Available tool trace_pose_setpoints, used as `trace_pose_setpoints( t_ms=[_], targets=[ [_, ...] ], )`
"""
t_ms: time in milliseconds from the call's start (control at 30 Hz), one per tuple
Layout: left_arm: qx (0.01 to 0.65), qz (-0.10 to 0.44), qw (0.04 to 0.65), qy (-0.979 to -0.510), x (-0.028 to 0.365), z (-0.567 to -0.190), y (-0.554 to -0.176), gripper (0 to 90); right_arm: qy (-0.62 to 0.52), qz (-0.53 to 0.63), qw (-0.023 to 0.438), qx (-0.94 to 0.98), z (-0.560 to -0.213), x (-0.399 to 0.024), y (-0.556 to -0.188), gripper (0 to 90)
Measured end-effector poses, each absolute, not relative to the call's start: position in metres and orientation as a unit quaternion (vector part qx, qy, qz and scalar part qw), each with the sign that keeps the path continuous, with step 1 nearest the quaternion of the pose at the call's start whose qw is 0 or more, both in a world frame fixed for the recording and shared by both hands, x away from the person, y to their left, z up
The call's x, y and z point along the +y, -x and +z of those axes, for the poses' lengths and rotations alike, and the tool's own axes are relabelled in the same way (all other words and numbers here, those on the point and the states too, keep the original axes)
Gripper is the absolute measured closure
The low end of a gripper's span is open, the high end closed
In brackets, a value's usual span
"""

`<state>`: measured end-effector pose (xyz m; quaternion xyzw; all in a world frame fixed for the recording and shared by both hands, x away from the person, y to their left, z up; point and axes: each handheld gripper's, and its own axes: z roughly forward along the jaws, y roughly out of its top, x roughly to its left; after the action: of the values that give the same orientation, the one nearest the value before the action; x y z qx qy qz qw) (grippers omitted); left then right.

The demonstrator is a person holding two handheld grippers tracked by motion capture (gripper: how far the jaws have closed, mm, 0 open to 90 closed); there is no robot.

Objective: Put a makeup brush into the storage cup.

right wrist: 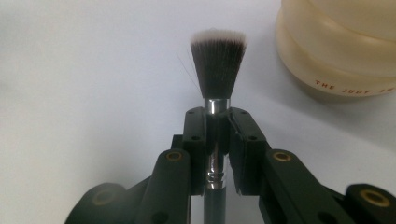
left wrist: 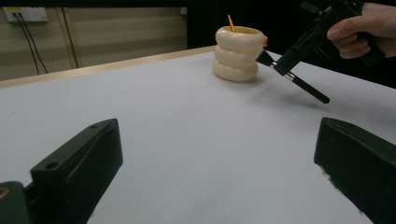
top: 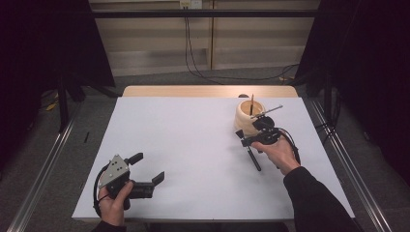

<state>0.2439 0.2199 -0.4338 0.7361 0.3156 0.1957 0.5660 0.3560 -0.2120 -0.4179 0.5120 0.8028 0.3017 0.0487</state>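
White tabletop (top: 193, 145) | cream ribbed holder (top: 247, 116) far right | right gripper (right wrist: 217, 135) jaws clamped on makeup brush (right wrist: 218, 65) beside holder | left gripper (top: 147, 169) jaws wide, empty

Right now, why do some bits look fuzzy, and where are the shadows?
In the right gripper view the brush bristles are sharp, while the cream holder beside it is soft. In the left gripper view the near black jaws blur and a faint shadow lies under the brush handle. In the high view the room around the white table is dark.
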Motion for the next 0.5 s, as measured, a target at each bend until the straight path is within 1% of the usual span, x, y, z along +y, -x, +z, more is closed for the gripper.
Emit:
trace_pose_setpoints(
  t_ms=[333,500],
  targets=[
    [0.315,0.191,0.573,-0.732,0.217,-0.434,-0.242,1.1,-0.497,0.359,0.078,0.786,-0.412,-0.218,-0.346,78.0],
    [0.318,0.194,0.571,-0.732,0.219,-0.434,-0.243,1.0,-0.494,0.386,0.093,0.774,-0.416,-0.221,-0.340,78.0]
  ],
)
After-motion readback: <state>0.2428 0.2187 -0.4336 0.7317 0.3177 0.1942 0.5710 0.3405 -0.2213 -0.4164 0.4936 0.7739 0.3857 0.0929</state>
